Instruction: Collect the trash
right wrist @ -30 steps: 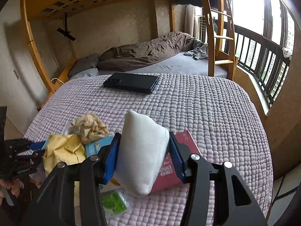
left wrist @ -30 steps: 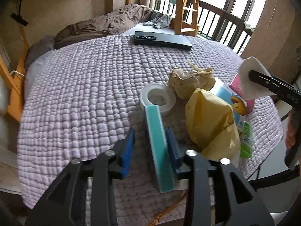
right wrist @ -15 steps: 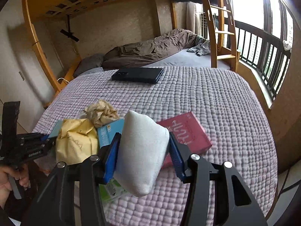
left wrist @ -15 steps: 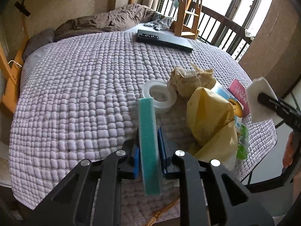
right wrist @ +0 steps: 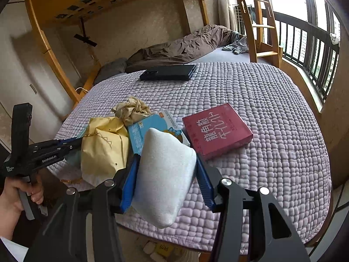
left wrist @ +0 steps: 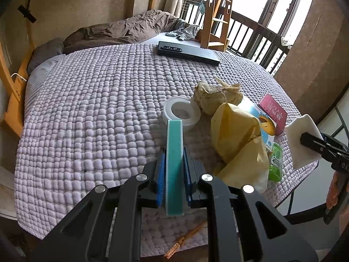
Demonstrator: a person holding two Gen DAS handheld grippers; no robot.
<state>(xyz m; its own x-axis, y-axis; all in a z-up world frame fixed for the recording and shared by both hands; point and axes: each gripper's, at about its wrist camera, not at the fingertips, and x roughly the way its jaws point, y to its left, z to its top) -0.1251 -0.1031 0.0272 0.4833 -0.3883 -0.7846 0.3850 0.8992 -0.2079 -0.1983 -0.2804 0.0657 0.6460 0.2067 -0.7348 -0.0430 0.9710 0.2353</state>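
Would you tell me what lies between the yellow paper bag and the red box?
A blue carton lies between the yellow paper bag and the red box, per the right wrist view.

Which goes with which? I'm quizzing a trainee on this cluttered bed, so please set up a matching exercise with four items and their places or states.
1. flat teal foam strip
2. white foam wedge
3. dark red box
4. clear tape roll

A. lying flat on the quilt, right of the blue packet
B. clamped in the left gripper
C. beside the crumpled brown paper
D. clamped in the right gripper

Pairs: 1-B, 2-D, 3-A, 4-C
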